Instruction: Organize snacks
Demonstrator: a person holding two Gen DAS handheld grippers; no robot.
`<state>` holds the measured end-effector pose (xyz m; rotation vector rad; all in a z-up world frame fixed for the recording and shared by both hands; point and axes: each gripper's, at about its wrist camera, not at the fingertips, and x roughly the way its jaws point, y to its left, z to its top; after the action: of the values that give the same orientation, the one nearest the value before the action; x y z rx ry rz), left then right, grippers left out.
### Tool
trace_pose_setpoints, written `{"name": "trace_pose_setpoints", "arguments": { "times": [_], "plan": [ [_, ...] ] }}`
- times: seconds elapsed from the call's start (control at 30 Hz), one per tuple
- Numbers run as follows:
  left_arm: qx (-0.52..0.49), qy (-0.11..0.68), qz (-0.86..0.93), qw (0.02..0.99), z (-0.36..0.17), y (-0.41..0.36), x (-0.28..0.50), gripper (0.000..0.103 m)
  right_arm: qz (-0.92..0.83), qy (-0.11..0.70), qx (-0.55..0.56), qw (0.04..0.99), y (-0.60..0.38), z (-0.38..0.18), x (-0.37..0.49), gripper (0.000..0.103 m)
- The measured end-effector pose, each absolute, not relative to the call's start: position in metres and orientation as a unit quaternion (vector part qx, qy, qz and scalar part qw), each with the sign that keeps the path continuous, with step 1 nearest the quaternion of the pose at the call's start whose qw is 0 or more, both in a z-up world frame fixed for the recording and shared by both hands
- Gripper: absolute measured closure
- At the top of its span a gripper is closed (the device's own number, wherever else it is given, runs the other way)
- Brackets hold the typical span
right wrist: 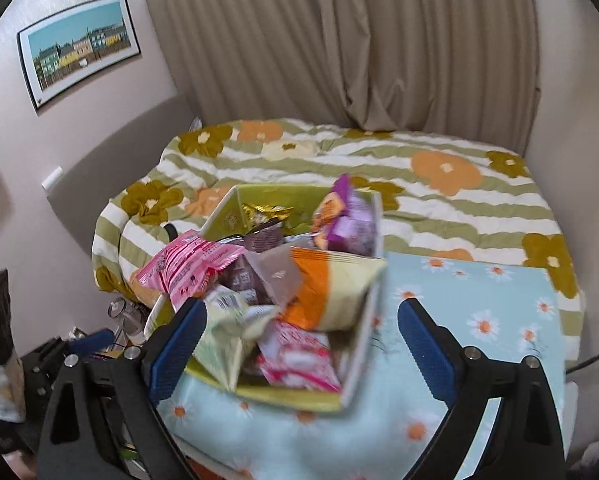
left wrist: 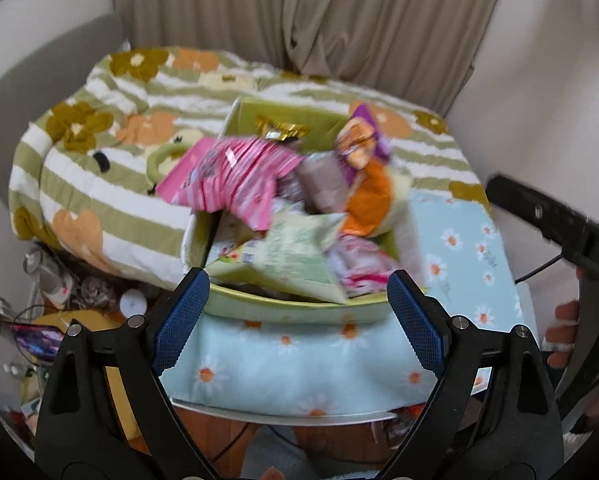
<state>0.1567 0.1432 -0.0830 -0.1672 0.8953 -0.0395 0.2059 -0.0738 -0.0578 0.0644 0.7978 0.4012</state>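
From the left wrist camera, the left gripper (left wrist: pixel 297 312) hangs with its two blue-padded fingers spread wide and nothing between them, just in front of a green box (left wrist: pixel 299 308) that sits on a table covered by a light blue daisy cloth (left wrist: pixel 283 368). The box is heaped with snack packets: a pink packet (left wrist: pixel 227 178) juts over its left wall, a pale green packet (left wrist: pixel 287 256) lies tilted at the front, an orange and cream bag (left wrist: pixel 373 196) leans toward the right side, a purple bag (left wrist: pixel 363 140) stands at the back, and a gold wrapper (left wrist: pixel 281 128) shows at the far wall. At the right edge a hand (left wrist: pixel 567 332) holds the handle of the other tool. From the right wrist camera, the right gripper (right wrist: pixel 299 340) is likewise spread wide and empty, hovering over the near corner of the same box (right wrist: pixel 291 398). Here the packets lie jumbled and overlapping, with the pink one (right wrist: pixel 187 266) spilling over the rim. All snacks in view are in the box, loosely piled rather than lined up; this would fit gathering nearly finished or sorting out of the box underway. A flowered, striped blanket (right wrist: pixel 439 200) covers the bed behind.
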Motion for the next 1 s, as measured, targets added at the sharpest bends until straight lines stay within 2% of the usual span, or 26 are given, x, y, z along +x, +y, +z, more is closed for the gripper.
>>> {"name": "trace_pose_setpoints", "arguments": {
  "times": [0.1,0.13,0.2,0.67,1.0],
  "plan": [
    [-0.063,0.401,-0.020,0.914,-0.054,0.121,0.134,0.013,0.182,0.373,0.039,0.909,-0.102,-0.044,0.181,0.006],
    [-0.058,0.393,-0.018,0.918,-0.047,0.116,0.129,0.013,0.173,0.366,0.040,0.913,-0.115,-0.038,0.170,0.001],
    [-0.040,0.370,-0.015,0.928,-0.031,0.102,0.114,0.000,0.156,0.354,0.039,0.921,-0.134,-0.028,0.151,0.001],
    [-0.006,0.313,-0.023,0.949,-0.004,0.042,0.057,0.000,0.060,0.325,0.020,0.944,-0.201,-0.017,0.070,0.001],
    [-0.006,0.309,-0.021,0.951,-0.004,0.035,0.046,0.000,0.051,0.317,0.029,0.946,-0.212,-0.018,0.061,0.001]
  ]
}}
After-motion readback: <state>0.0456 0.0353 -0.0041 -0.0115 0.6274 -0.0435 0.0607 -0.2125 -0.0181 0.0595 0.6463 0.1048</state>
